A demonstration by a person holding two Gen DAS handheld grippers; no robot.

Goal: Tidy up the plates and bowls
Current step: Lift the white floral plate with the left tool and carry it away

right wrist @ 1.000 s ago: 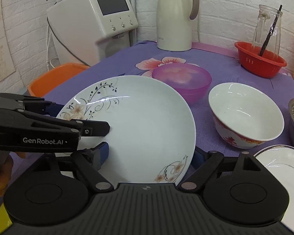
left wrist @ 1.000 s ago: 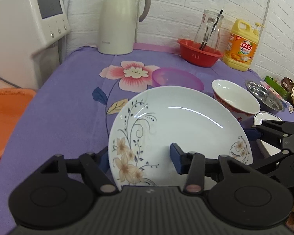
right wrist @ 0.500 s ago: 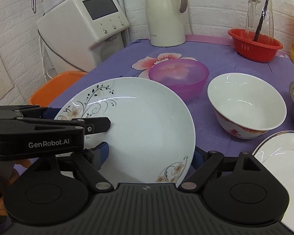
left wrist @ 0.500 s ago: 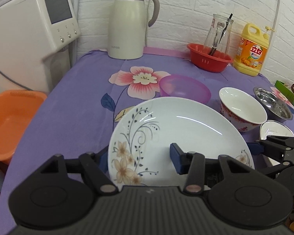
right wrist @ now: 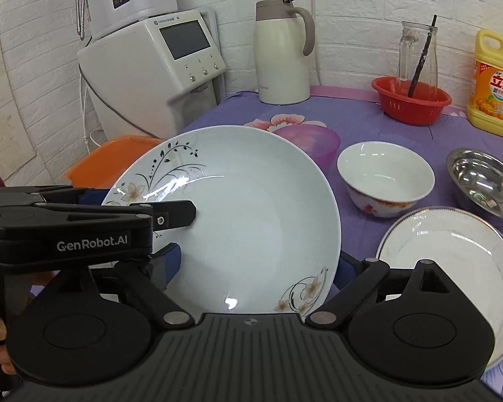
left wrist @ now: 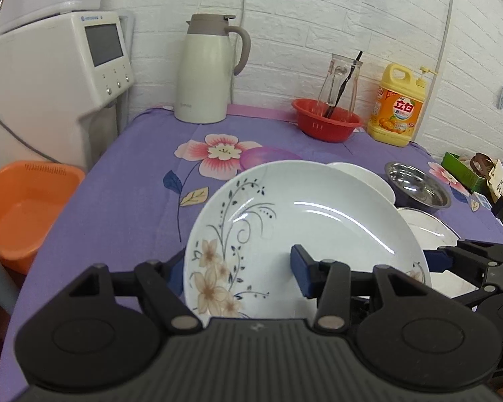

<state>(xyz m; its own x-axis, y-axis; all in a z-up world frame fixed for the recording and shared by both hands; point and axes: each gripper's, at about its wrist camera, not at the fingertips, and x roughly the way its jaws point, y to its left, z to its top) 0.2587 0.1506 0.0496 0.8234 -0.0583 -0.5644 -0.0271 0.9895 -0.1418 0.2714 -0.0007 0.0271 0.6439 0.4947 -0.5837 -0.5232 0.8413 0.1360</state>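
Cataloguing, left to right:
Orange tub (left wrist: 23, 211): off the worktop's left edge, lower than the cloth.
White appliance (left wrist: 57, 77): stands left of the worktop, screen facing it.
Thermos jug (left wrist: 206, 67): upright at the back of the purple flowered worktop (left wrist: 124, 201).
Left gripper (left wrist: 238, 268): jaws closed on the floral plate's left rim, one blue pad on the upper face, the other under the edge.
Floral plate (right wrist: 251, 214): white, flower sprigs at two sides; spans the space between both grippers, held tilted above the cloth, its rim running into each pair of jaws.
Right gripper (right wrist: 261, 264): jaws part-way closed, one blue pad over the plate's face, the other beneath its rim; grip on the plate.
Pink bowl (right wrist: 315, 140): behind the plate, partly hidden by it.
White bowl (right wrist: 385, 177): red pattern outside, on the cloth right of the plate.
Rimmed plate (right wrist: 452, 251): flat on the cloth, near right.
Steel bowl (right wrist: 483, 181): behind the rimmed plate.
Red basket (right wrist: 410, 104): at the back, holds a glass carafe (right wrist: 415, 57).
Detergent bottle (right wrist: 493, 90): yellow, far right by the wall.
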